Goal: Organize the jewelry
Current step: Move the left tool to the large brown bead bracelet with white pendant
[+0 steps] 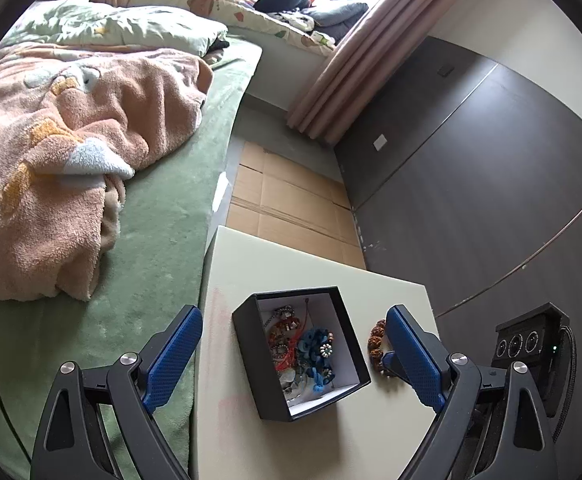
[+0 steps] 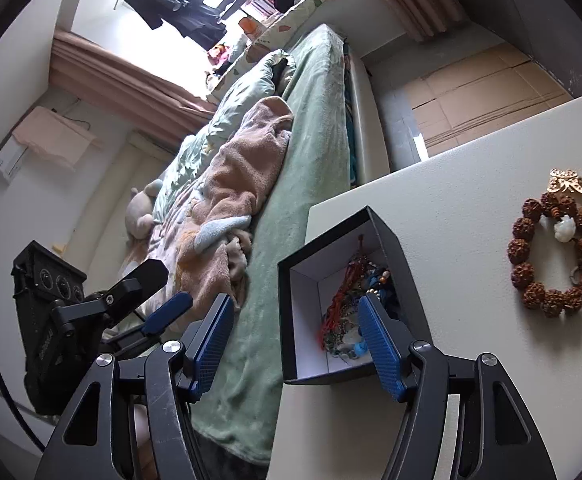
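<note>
The black jewelry box (image 1: 302, 354) sits low in the centre of the left wrist view, open, on the pale tabletop (image 1: 291, 264). A tangle of pieces already lies inside it: red cords (image 1: 287, 350), blue knotted pieces (image 1: 311, 346) and small beaded items, so most of the sorting looks done.

Still outside the box, at the right of the right wrist view, lies a brown seed-bead bracelet (image 2: 557, 256) with a white charm, flat on the table, and just above it a gold butterfly ornament (image 2: 567, 185) that touches or nearly touches the beads. A dark beaded strand peeks in at the right edge, too cut off to identify. These seem to be what remains to go in.

The left gripper (image 1: 295, 352) is spread wide with the box showing between its fingers, gripping nothing. The right gripper (image 2: 297, 338) is also spread and empty, with one finger showing in front of the box's contents. The bed with its pink blanket (image 1: 63, 160) fills the left of the left wrist view.
</note>
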Action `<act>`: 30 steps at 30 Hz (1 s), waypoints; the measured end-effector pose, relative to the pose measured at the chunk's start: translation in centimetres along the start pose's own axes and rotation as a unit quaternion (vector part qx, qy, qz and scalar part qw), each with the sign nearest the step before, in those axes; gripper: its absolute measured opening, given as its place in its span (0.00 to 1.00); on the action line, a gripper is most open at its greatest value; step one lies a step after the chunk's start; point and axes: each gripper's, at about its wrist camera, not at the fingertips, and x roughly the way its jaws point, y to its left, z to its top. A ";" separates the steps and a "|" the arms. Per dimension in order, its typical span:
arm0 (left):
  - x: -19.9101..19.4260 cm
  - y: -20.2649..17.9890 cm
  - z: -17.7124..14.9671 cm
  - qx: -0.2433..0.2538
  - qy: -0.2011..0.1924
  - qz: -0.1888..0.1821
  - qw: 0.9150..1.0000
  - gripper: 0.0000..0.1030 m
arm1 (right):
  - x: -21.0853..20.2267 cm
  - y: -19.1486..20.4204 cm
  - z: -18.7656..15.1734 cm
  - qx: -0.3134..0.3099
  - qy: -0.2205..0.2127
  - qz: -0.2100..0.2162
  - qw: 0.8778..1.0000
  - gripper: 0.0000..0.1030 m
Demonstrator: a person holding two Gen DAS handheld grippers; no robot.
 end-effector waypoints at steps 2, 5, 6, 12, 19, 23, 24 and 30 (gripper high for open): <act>-0.2 -0.5 -0.2 0.005 -0.003 -0.002 1.000 0.90 | -1.5 -0.1 0.0 -0.006 -0.012 -0.010 1.000 0.71; -0.1 -1.6 -0.6 0.016 -0.005 -0.006 1.000 0.90 | -3.8 -0.9 -0.1 -0.004 -0.026 -0.021 0.999 0.73; 0.0 -2.1 -0.8 0.021 -0.005 -0.008 1.000 0.90 | -4.6 -1.3 -0.1 -0.003 -0.032 -0.028 0.999 0.73; 0.9 -5.5 -1.7 0.052 0.001 -0.023 0.998 0.90 | -8.7 -3.9 0.3 0.019 -0.068 -0.065 0.995 0.73; 3.0 -10.1 -3.2 0.110 0.024 -0.032 0.993 0.82 | -11.9 -7.6 0.7 0.070 -0.091 -0.115 0.987 0.73; 5.1 -12.1 -3.7 0.133 0.053 -0.027 0.989 0.67 | -13.3 -9.8 0.8 0.104 -0.095 -0.139 0.980 0.73; 5.6 -12.5 -3.9 0.134 0.059 -0.026 0.989 0.67 | -13.6 -10.3 0.9 0.112 -0.096 -0.144 0.979 0.73; 8.7 -14.6 -4.9 0.140 0.097 -0.017 0.985 0.60 | -14.4 -13.2 1.0 0.160 -0.085 -0.169 0.969 0.73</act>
